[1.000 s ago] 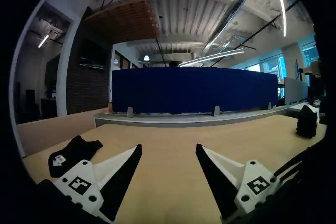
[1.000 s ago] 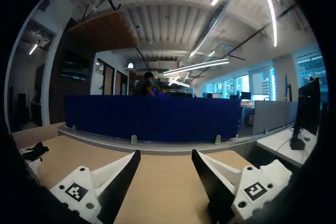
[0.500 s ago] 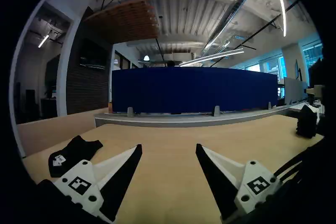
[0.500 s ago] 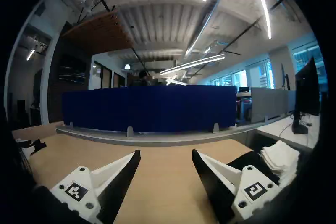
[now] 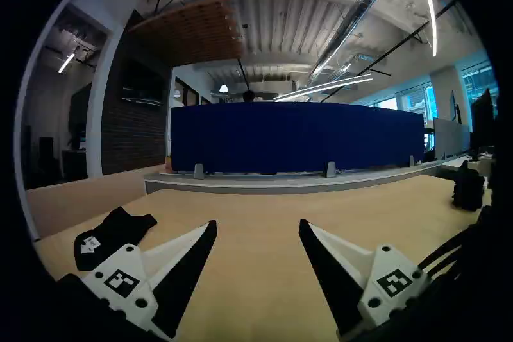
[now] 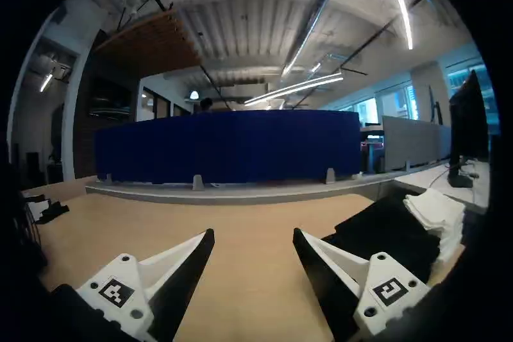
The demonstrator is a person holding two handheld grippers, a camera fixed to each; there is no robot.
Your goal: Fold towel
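Note:
My left gripper (image 5: 256, 223) is open over the bare wooden table (image 5: 269, 207) with nothing between its fingers. A small black cloth (image 5: 114, 231) with a white tag lies on the table to its left, beside the left finger. My right gripper (image 6: 252, 233) is also open and holds nothing. A flat black towel (image 6: 385, 231) lies just right of its right finger (image 6: 333, 271). A stack of folded white towels (image 6: 439, 209) sits on the black towel's far right side.
A blue partition (image 5: 288, 136) on a grey rail closes off the back of the table. A dark upright object (image 5: 468, 186) stands at the table's right edge. A monitor (image 6: 465, 130) stands on the neighbouring desk. Small dark items (image 6: 43, 209) lie at the far left.
The right gripper's view has sunk towards the table, bringing the black towel and the white stack into view on the right. The left gripper has stayed put.

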